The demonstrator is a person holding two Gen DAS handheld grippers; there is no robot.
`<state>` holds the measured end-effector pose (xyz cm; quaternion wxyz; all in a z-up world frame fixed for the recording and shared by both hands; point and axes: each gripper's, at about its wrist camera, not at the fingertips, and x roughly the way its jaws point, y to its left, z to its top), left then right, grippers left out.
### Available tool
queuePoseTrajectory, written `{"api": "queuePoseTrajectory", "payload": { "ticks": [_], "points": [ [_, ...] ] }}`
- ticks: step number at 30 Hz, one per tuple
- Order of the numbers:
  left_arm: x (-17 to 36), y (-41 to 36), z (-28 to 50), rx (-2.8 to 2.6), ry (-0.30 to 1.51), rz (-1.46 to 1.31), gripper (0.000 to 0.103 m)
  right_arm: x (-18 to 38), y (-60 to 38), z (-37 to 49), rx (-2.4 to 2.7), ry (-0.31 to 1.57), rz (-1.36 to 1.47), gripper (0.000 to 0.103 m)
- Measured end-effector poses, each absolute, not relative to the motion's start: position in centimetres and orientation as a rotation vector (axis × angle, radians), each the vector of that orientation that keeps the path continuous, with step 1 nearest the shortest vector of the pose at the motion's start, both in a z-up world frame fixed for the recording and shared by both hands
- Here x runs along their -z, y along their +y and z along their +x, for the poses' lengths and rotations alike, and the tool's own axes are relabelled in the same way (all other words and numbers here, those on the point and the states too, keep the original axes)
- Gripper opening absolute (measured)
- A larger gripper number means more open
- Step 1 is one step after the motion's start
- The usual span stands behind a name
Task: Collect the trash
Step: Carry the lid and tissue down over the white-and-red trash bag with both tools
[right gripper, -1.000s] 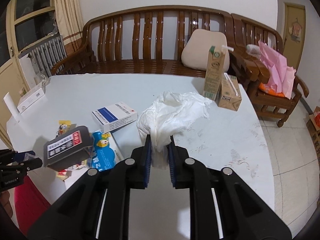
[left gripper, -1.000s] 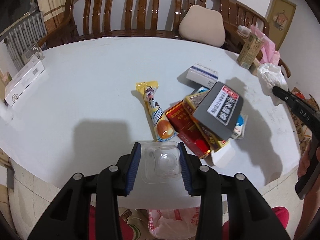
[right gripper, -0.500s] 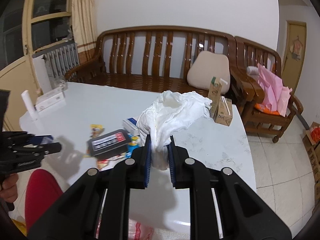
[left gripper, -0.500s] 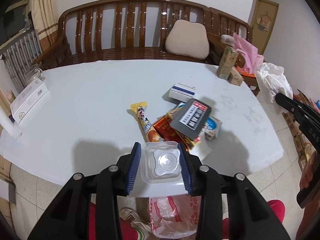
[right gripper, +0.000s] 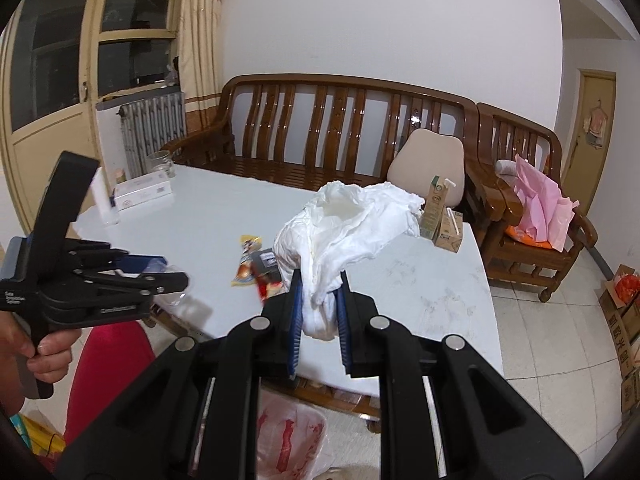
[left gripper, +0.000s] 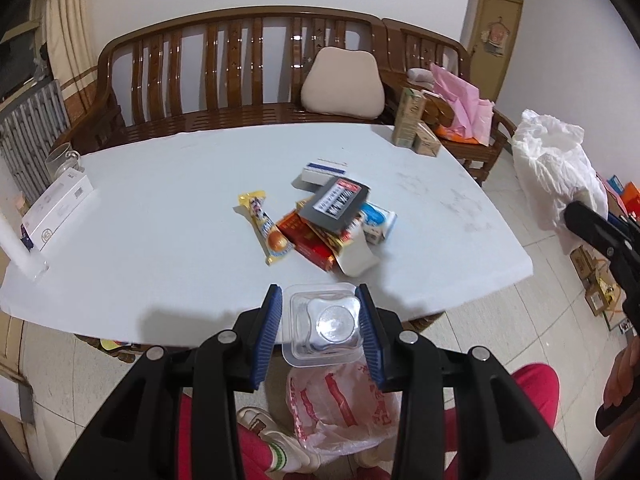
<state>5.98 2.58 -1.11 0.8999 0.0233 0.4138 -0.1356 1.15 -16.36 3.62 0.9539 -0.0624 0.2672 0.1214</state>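
Note:
My left gripper [left gripper: 322,328] is shut on a clear plastic blister tray [left gripper: 325,326], held off the near edge of the white table [left gripper: 168,208], above a red-printed plastic bag [left gripper: 344,412] on the floor. My right gripper [right gripper: 319,318] is shut on a crumpled white tissue wad [right gripper: 340,236], raised off the table's near right side; the wad also shows in the left wrist view [left gripper: 556,176]. The bag shows below in the right wrist view [right gripper: 288,432]. Left gripper seen at left [right gripper: 120,284].
A pile of wrappers and boxes [left gripper: 328,220] lies mid-table, with a yellow snack wrapper [left gripper: 264,228] and a white-blue box [left gripper: 324,170]. Milk cartons [left gripper: 412,124] stand at the far right corner, a white box [left gripper: 56,208] at left. A wooden bench [left gripper: 240,80] stands behind.
Both grippers have pulled back and up from the table with their loads. The blister tray now hangs beyond the table edge over the floor bag; the tissue wad is lifted clear of the table.

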Motion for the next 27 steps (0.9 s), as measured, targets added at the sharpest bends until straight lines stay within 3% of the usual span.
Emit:
{"api": "queuePoseTrajectory", "payload": {
  "ticks": [15, 27],
  "points": [
    [5.0, 1.4, 1.8, 0.335, 0.933, 0.061, 0.037, 0.3, -14.4, -3.9, -0.277, 0.630, -0.122, 0.016],
    [10.5, 0.6, 1.5, 0.335, 1.040, 0.052, 0.037, 6.7, -12.2, -5.5, -0.273, 0.760, -0.140, 0.016]
  ]
}}
